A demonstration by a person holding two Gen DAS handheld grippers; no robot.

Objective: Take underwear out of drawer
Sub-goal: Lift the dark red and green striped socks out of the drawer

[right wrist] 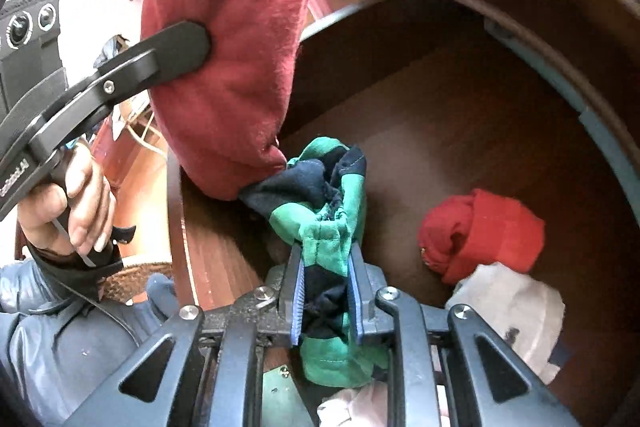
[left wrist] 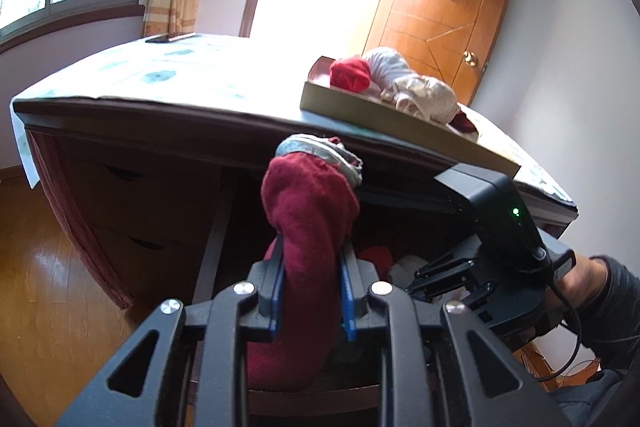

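Green-and-navy underwear (right wrist: 326, 227) sits nearest the rt wrist cam, pinched between the right gripper (right wrist: 326, 291) pads, jaws drawn in tight on the cloth. It's low in the drawer (right wrist: 460, 115), partly lifted, one navy end touching the maroon piece at 11 o'clock.

Biggest item: desk (left wrist: 160, 115) w/ open drawer below. On top, at 2 o'clock in the left view, a tray (left wrist: 360, 107) already heaped w/ red and white garments. Next, maroon underwear (left wrist: 310, 219), grey waistband up, clamped by the left gripper (left wrist: 312, 291), held clear above the drawer front. Smaller: red roll (right wrist: 484, 227) and white piece (right wrist: 516, 311) at 4 o'clock on the drawer floor, not yet taken.

Risks, as I judge: green pair is gripped by a bunched fold only, so it could slip on the lift; navy end may drag on the maroon piece and tug it; the lift could also snag under the desk edge.
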